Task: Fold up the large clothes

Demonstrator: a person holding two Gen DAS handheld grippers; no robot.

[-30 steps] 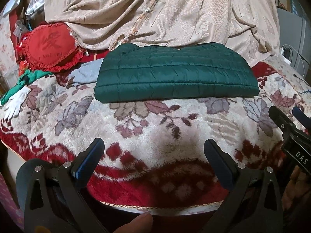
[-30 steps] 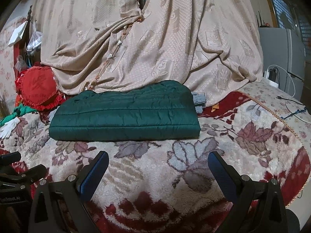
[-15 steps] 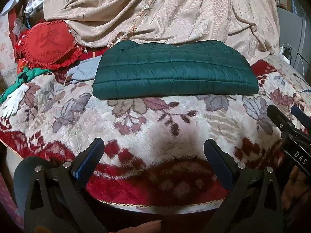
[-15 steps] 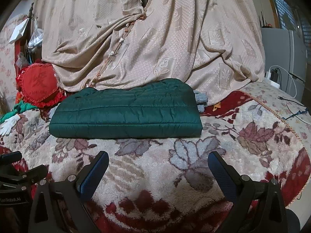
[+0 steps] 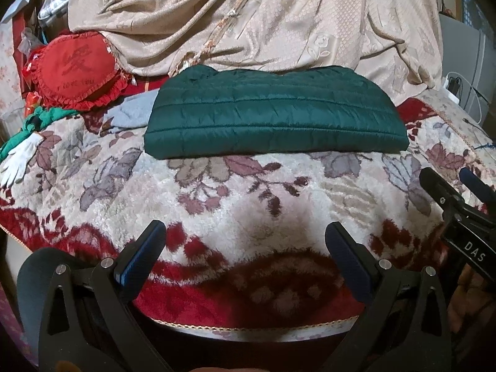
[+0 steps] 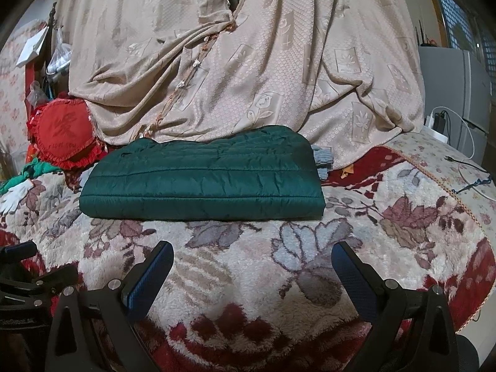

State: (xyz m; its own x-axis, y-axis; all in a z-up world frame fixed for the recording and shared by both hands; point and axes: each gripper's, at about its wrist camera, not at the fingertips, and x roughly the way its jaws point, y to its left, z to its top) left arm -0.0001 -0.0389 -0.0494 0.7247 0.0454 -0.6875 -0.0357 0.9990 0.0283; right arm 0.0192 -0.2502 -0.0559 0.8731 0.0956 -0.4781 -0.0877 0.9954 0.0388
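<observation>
A dark green quilted jacket [image 5: 272,114] lies folded into a long flat rectangle on a fleecy blanket [image 5: 248,198] patterned with red and grey flowers. Behind the jacket hangs a beige patterned curtain [image 6: 248,62], its lower folds resting against the jacket's far edge. To the jacket's left sits a red frilled heart-shaped cushion [image 5: 77,71], and farther left lies a white glove [image 5: 18,161] beside some green cloth. A grey fabric piece [image 6: 322,161] pokes out at the jacket's right end. The left gripper [image 5: 245,241] hovers over the blanket's near edge in front of the jacket, jaws spread wide and holding nothing. The right gripper [image 6: 252,259] hangs likewise in front of the jacket, wide apart and empty, clear of the jacket.
</observation>
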